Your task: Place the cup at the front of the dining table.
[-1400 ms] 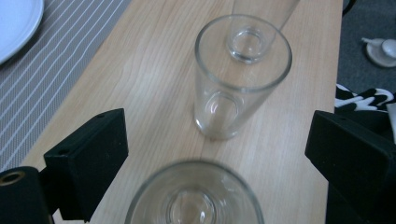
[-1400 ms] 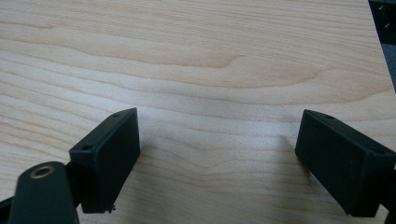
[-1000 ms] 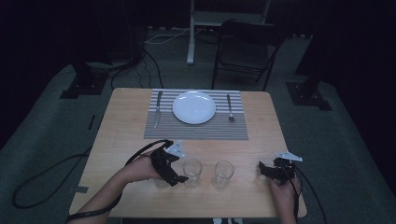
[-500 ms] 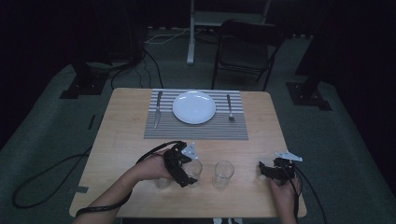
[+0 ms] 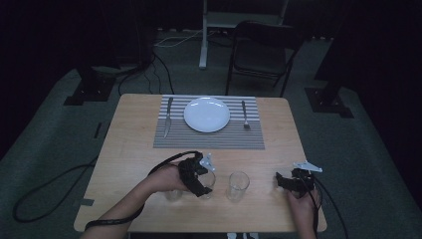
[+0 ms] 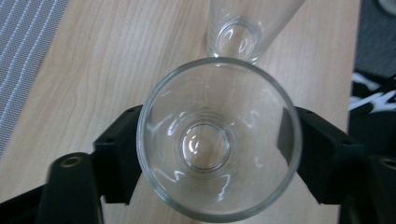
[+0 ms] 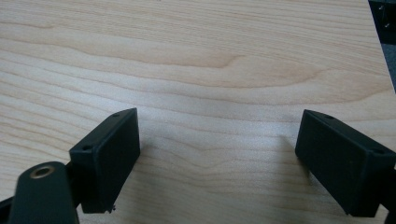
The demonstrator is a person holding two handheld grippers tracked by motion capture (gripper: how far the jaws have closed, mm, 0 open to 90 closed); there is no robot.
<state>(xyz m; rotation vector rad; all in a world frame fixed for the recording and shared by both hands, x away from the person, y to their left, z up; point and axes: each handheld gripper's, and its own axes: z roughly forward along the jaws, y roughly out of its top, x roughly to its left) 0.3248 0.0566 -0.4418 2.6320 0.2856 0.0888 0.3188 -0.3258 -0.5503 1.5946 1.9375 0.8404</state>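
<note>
- At the near edge of the desk (image 5: pixel 134 144), we have the left gripper (image 6: pixel 212 154) closed on a clear drinking glass (image 6: pixel 217 140); its jaws have just been closing, and each now presses on one side of the glass just below the rim.
- In the high view that glass (image 5: pixel 208 180) stands upright beside the left gripper (image 5: pixel 196 177), with a second glass (image 5: pixel 238 185) just to its right.
- The first risk we see is slip: smooth, flared glass held near the top could slide down between the flat jaws if we lift fast.
- Squeezing harder to stop that could crack the thin wall.
- The second glass (image 6: pixel 243 28) sits very close ahead of the held one, so a sideways swing or a tilt on lift-off could clip it and knock it over.
- The right gripper (image 5: pixel 291 181) rests on the desk well apart from both glasses, its jaws wide with nothing but bare wood between them (image 7: pixel 217 154); we judge it too far off to steady anything.
- The trailing cable (image 5: pixel 164 162) loops over our left forearm, and a snag could jerk the grip.
- If the glass is bound for the placemat (image 5: pixel 209 137), the plate (image 5: pixel 207 114), knife (image 5: pixel 168 115) and fork (image 5: pixel 244 114) leave little free room to set it down.
</note>
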